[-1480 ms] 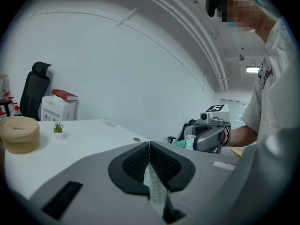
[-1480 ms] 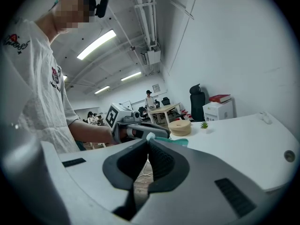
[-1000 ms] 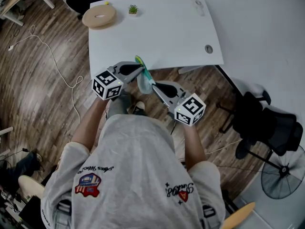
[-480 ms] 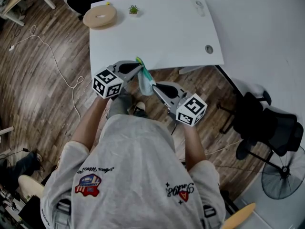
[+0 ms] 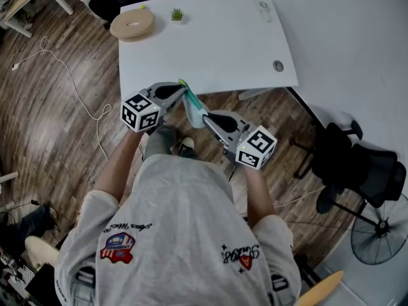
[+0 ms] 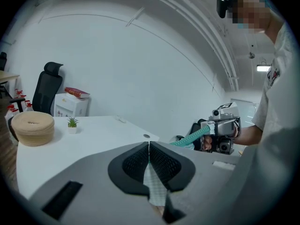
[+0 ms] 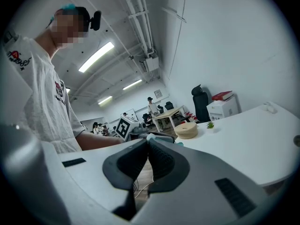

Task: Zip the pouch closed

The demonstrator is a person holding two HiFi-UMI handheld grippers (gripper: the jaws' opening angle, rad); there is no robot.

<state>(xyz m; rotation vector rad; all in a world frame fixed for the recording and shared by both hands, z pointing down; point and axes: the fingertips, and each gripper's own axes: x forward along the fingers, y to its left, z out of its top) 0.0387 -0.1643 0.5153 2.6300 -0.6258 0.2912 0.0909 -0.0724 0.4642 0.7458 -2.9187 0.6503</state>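
While my left gripper (image 5: 182,89) pinches the pouch (image 5: 193,110) fabric to keep it taut, my right gripper (image 5: 206,115) clamps tight on the teal zipper (image 6: 192,137), probably to draw it closed.

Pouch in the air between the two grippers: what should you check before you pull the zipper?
1. Left gripper shut on the pouch cloth: ok.
2. Right gripper shut on the pouch's teal zipper end: ok.
3. Right gripper has the zipper's slider itself: cannot tell.
4. Pouch held in the air, not lying on the table: ok.
5. Zipper already closed all the way: cannot tell.
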